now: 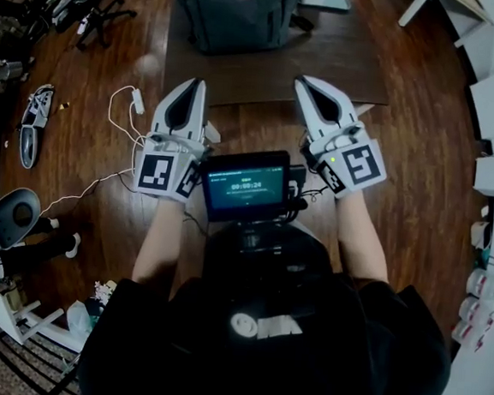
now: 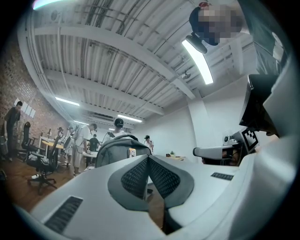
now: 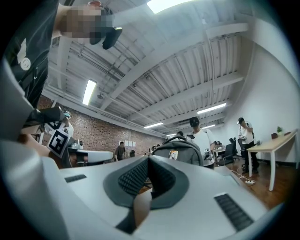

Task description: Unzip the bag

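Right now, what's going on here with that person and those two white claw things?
A person holds a two-jaw gripper in each hand, out in front of the chest. The left gripper and the right gripper are both shut with nothing between their jaws. The grey bag that is to be unzipped stands ahead on a dark table. Neither gripper touches it yet.
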`<state>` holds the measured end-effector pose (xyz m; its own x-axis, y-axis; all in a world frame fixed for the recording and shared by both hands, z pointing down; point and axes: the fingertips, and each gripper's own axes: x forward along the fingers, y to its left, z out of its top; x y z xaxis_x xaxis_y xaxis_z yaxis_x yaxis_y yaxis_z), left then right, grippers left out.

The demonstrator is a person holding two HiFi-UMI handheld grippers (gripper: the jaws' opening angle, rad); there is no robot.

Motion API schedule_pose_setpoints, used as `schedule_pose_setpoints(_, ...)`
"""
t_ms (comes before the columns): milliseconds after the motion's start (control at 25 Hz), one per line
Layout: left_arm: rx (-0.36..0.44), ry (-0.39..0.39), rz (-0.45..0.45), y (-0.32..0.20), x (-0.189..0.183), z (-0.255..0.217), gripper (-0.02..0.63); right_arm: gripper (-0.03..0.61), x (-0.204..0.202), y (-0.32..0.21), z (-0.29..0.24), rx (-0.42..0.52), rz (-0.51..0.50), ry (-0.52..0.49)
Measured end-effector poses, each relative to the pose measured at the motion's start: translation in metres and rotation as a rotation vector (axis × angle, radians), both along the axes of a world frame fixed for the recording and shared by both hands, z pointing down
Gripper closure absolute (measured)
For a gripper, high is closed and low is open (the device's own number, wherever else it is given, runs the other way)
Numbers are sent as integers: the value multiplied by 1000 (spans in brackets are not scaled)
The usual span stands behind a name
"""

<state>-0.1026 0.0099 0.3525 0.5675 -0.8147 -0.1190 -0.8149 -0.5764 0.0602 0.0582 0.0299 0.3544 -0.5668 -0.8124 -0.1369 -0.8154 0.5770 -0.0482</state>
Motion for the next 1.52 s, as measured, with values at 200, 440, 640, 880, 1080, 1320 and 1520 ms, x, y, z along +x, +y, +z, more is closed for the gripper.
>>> schedule_pose_setpoints(200, 3, 4, 0, -2, 4, 1, 612, 557, -3, 0, 0, 1, -4, 13)
schedule_pose_setpoints(440, -6, 5, 2, -2, 4, 2, 612, 557, -6, 0, 2, -4, -5, 15)
schedule_pose_setpoints(640, -7, 3, -2, -4, 3, -1, 612, 557, -8, -1, 0, -4, -7, 16)
schedule_pose_setpoints(880, -10, 2, 1, -5, 5, 1, 612, 557, -8, -3, 2, -11, -2, 12)
schedule_pose_setpoints(1080, -9, -9, 7, -5, 6, 2, 612, 557, -7, -4, 4, -17, 1, 9)
schedule_pose_setpoints(1320, -8, -7, 13, -5, 8, 1, 612, 557, -9, -3, 8, -34, 6, 36)
schedule_pose_setpoints(1520, -10, -3, 23, -6, 10, 2, 613, 557, -13, -1, 10, -28, 0, 57)
